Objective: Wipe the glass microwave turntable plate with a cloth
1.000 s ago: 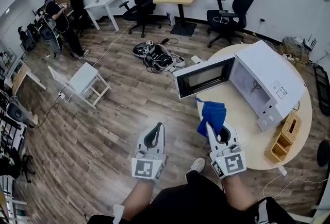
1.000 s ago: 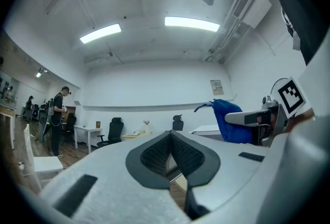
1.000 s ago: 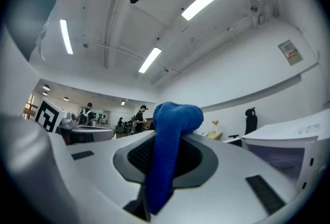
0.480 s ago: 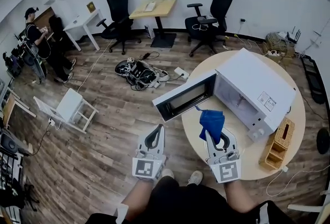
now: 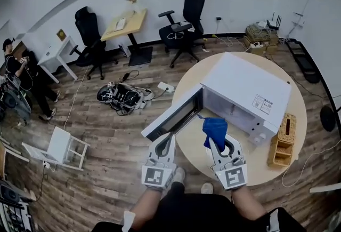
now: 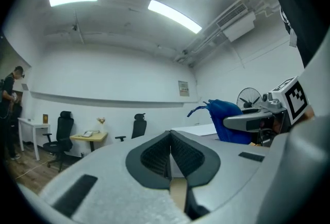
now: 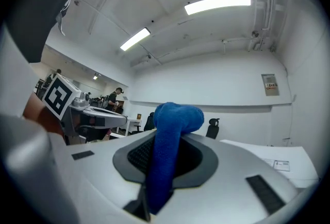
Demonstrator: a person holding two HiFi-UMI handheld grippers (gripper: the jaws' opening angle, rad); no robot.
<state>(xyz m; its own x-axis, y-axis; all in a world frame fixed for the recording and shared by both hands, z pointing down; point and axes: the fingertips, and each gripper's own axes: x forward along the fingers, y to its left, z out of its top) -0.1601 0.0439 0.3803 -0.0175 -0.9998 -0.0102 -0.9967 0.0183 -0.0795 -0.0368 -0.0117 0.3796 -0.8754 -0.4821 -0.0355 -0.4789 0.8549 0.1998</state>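
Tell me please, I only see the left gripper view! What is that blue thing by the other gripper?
Observer: It is a blue cloth. The tongs of the right gripper are shut on it.
Operator: Where is the microwave?
Observer: The white microwave stands on a round table, just beyond the cloth in the head view.
Operator: Is it open?
Observer: Yes, its door is swung wide open.
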